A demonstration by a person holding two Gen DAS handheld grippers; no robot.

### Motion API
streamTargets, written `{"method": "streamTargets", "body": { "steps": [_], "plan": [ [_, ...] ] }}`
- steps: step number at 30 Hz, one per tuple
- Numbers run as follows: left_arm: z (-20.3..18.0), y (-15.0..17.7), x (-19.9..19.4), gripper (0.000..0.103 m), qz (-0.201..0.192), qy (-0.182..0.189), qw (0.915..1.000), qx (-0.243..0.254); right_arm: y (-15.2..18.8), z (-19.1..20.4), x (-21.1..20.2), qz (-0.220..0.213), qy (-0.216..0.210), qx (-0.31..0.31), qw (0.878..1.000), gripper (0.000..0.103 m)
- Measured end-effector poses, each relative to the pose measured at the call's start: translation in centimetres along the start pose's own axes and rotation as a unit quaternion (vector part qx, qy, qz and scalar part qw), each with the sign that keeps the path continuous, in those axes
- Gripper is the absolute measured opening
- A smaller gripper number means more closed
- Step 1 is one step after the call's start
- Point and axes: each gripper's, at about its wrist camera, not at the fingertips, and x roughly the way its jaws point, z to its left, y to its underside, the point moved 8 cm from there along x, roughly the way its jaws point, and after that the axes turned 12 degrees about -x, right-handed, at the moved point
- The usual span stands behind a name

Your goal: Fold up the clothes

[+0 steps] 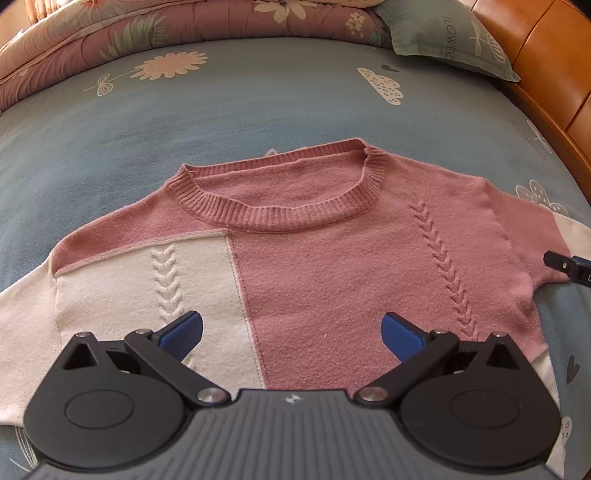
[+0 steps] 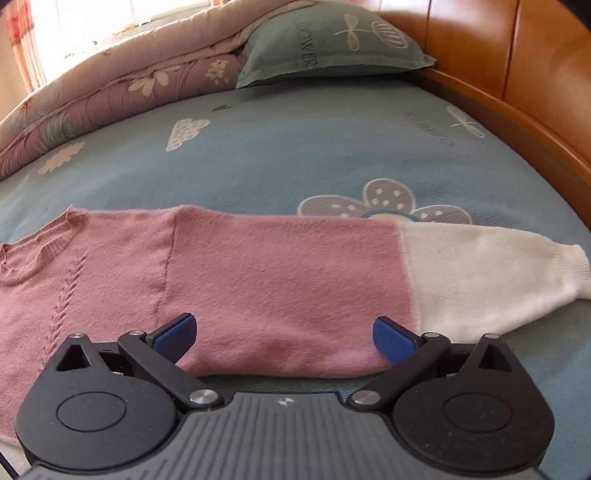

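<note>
left wrist view: a pink and cream sweater point(image 1: 314, 266) lies flat, front up, on a blue sheet point(image 1: 184, 122), its ribbed collar point(image 1: 280, 206) on the far side. the near-left chest panel is cream with a raised braid; the rest of the body is pink with a second braid to the right. the left gripper point(image 1: 291, 332) sits over the near part of the body, jaws spread wide and holding nothing, blue pads point(image 1: 184, 332) apart above the knit. at the right edge, by the pink sleeve, a black tip of the right gripper point(image 1: 565, 266) pokes in. far off lie a folded floral quilt point(image 1: 129, 33) on the left and a green pillow point(image 1: 443, 33) on the right, next to a wooden headboard point(image 1: 546, 66).

right wrist view: the sweater's sleeve point(image 2: 295, 280) stretches rightward across the sheet point(image 2: 295, 147), pink up to a cream forearm and cuff point(image 2: 576, 269). the collar point(image 2: 33, 254) shows at far left. the right gripper point(image 2: 284, 334) hovers at the sleeve's near edge, jaws released and wide, gripping nothing. the quilt point(image 2: 110, 85), pillow point(image 2: 325, 40) and headboard point(image 2: 517, 55) lie beyond.
</note>
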Motion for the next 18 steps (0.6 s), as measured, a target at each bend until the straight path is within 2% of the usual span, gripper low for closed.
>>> {"method": "streamTargets", "body": {
  "steps": [2,5,7,12,15,18],
  "plan": [
    [-0.6,0.0,0.4,0.102,0.008,-0.004,0.9999,0.008,-0.3,-3.0,0.1,-0.011,0.03,0.015,0.999,0.103],
    [-1.6,-0.1,0.8,0.102,0.014,-0.001,0.9999,0.008,0.3,-7.5,1.7,0.005,0.059,0.033,0.998,0.103],
    [-2.2,-0.2,1.0,0.102,0.016,0.001,0.9998,0.011,1.4,-9.2,2.1,0.02,0.062,0.024,0.998,0.103],
    [-3.6,-0.1,1.2,0.102,0.019,0.0,0.9995,0.026,2.4,-11.4,1.0,0.032,0.074,0.004,0.997,0.103],
    [-3.5,0.2,0.8,0.102,0.019,-0.008,0.9994,0.026,1.0,-11.8,0.8,0.016,0.083,0.017,0.996,0.103],
    [-2.9,0.5,0.4,0.102,0.022,-0.013,0.9995,0.017,-0.5,-10.8,2.1,0.014,0.083,-0.003,0.996,0.103]
  ]
}}
